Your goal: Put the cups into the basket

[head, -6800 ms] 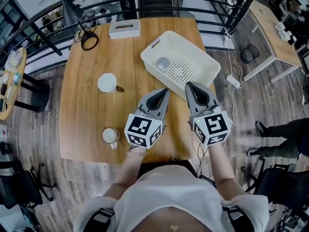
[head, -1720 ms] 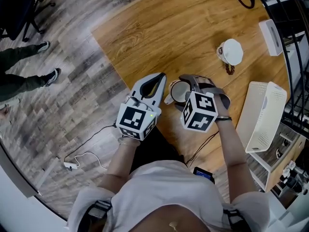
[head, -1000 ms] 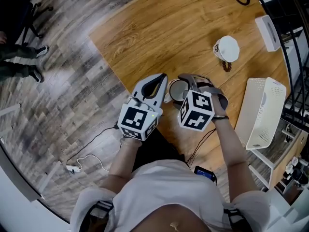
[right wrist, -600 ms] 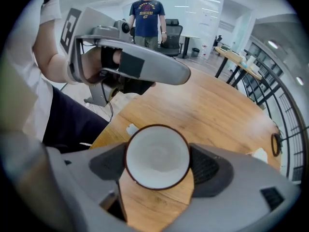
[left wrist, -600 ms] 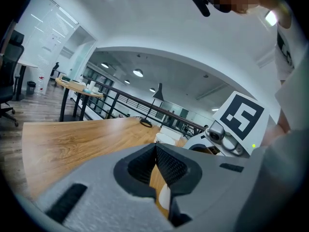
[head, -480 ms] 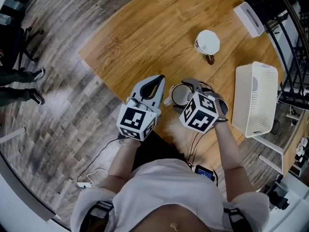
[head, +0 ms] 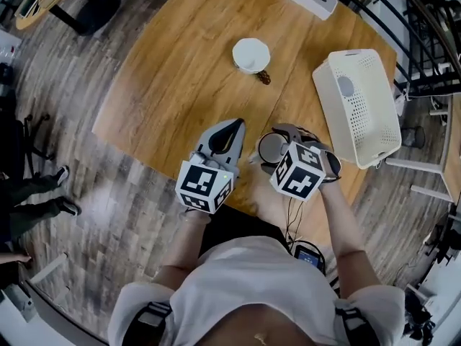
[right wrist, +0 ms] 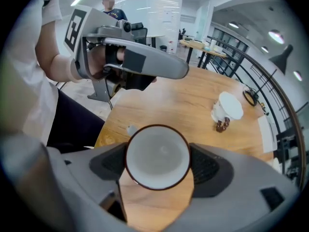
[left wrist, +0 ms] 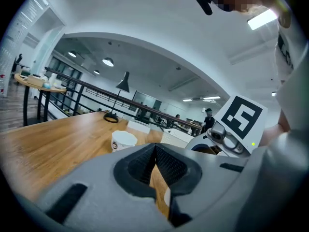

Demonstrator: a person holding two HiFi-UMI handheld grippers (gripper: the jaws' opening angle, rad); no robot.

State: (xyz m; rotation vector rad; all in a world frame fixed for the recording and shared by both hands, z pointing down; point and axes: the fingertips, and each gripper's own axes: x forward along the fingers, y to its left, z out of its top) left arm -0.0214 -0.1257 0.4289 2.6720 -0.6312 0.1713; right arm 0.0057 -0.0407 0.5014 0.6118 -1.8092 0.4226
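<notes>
The right gripper [right wrist: 157,162] is clamping a cup [right wrist: 157,154], one jaw pressing on each side of its wall, and the mouth is facing straight up at the camera. The cup is showing a white inside and a dark rim. In the head view the right gripper [head: 276,141] is holding that cup [head: 271,148] over the near edge of the table [head: 180,63], close to the person's body. Whether its base is touching the wood, I cannot tell.

The left gripper [left wrist: 155,148] is riding with its jaws pressed together and nothing between them. From above, the left gripper [head: 229,131] is hanging just beside the held cup, on its left.

A second cup [head: 251,55] is standing alone farther out on the table, well apart from both grippers, with a small brown bit [head: 263,76] lying just beside it. The right gripper view is catching that second cup [right wrist: 226,108] too, beyond the held one.

The basket [head: 374,114] is sitting at the table's right side, well apart from the held cup, and a third cup [head: 346,86] is lying inside it.
</notes>
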